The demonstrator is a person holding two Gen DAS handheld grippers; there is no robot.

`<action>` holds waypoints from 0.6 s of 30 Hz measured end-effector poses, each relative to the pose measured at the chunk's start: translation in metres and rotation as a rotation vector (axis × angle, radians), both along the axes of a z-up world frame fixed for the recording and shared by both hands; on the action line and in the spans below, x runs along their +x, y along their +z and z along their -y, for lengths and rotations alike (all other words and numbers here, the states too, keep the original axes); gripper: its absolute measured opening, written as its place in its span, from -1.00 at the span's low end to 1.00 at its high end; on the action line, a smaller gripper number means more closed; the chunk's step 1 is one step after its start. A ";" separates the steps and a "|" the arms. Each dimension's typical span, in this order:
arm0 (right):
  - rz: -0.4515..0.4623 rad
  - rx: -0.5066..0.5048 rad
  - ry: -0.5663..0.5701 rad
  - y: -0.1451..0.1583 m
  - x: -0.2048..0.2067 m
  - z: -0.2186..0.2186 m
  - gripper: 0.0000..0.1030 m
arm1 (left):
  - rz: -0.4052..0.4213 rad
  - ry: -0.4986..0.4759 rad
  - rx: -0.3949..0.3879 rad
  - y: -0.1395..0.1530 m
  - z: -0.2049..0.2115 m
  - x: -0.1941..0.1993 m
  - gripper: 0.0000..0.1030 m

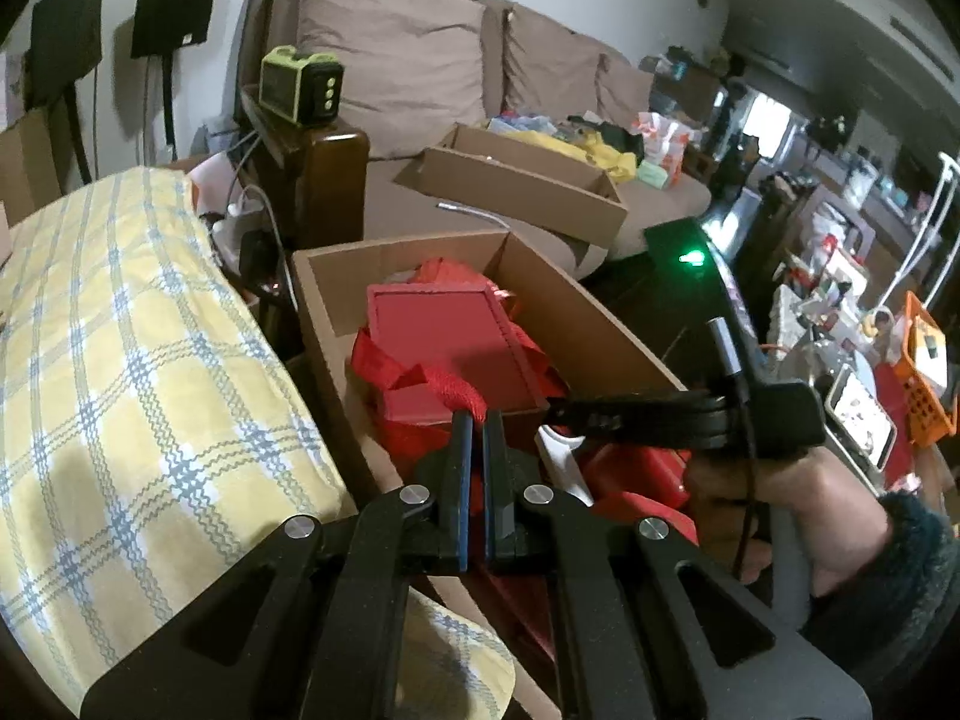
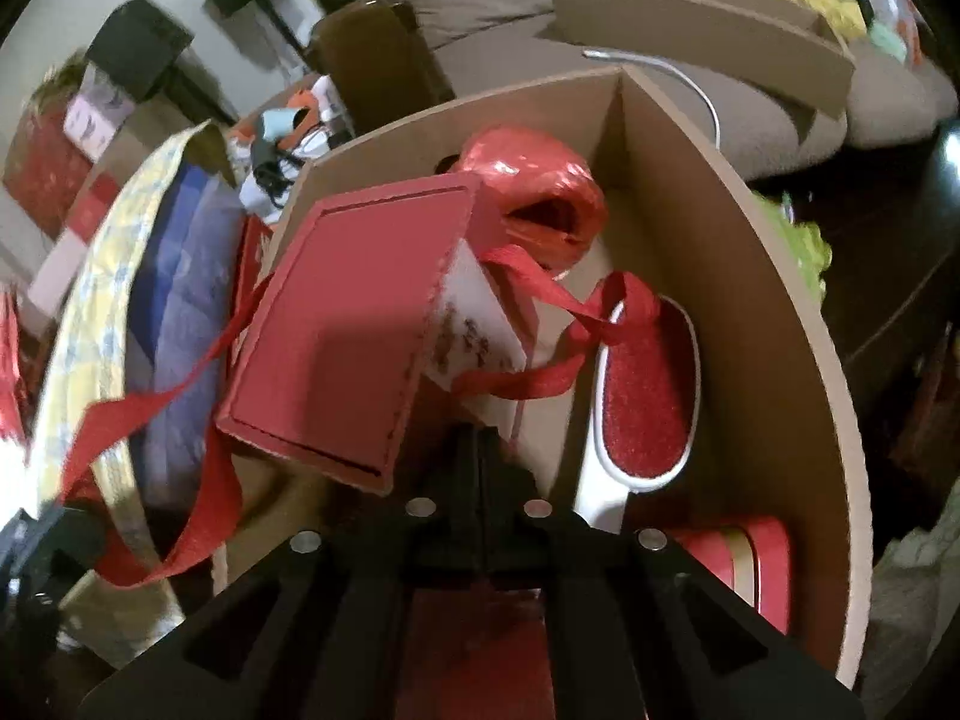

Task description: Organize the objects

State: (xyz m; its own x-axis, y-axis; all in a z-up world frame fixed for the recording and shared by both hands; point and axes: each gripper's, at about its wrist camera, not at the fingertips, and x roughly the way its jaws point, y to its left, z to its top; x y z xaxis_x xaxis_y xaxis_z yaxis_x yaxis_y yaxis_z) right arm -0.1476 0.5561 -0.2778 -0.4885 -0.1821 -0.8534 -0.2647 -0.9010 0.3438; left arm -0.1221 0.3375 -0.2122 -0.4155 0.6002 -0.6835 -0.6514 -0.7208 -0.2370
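your left gripper (image 1: pixel 476 420) is matte black, with blue-edged fingers (image 1: pixel 462 480) and round silver pins on its linkage arms. right of it, your right hand (image 1: pixel 780 498) wears a fuzzy dark teal sleeve (image 1: pixel 900 564); a thin black cable (image 1: pixel 747 516) runs across it.

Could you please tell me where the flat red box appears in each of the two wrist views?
Left wrist view: the flat red box sits at centre, just beyond the left gripper.
Right wrist view: it lies left of centre, tilted.
Shared landmark: the cardboard box that holds it.
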 end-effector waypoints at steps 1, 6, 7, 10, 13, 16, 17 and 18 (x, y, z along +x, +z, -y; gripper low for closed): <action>0.002 0.005 -0.016 0.001 0.002 -0.005 -0.93 | 0.006 0.004 0.007 0.000 0.001 -0.001 -0.97; 0.003 -0.016 -0.071 0.008 0.008 -0.021 -0.92 | 0.008 0.014 0.027 0.002 0.006 -0.004 -0.97; 0.008 -0.015 -0.076 0.008 0.010 -0.024 -0.91 | 0.014 0.013 0.030 0.003 0.006 -0.004 -0.97; 0.039 -0.046 -0.119 0.002 0.013 -0.031 -0.91 | 0.058 -0.003 0.063 0.005 0.008 -0.006 -0.97; 0.043 -0.075 -0.139 -0.001 0.014 -0.036 -0.91 | 0.078 0.012 0.082 0.014 0.009 -0.012 -0.97; 0.031 -0.107 -0.152 0.001 0.014 -0.038 -0.91 | 0.042 0.061 0.072 0.031 0.004 -0.020 -0.97; 0.024 -0.125 -0.158 0.003 0.015 -0.040 -0.91 | 0.024 0.095 0.078 0.038 0.004 -0.023 -0.97; 0.020 -0.135 -0.161 0.005 0.015 -0.040 -0.91 | 0.014 0.135 0.083 0.046 0.002 -0.029 -0.97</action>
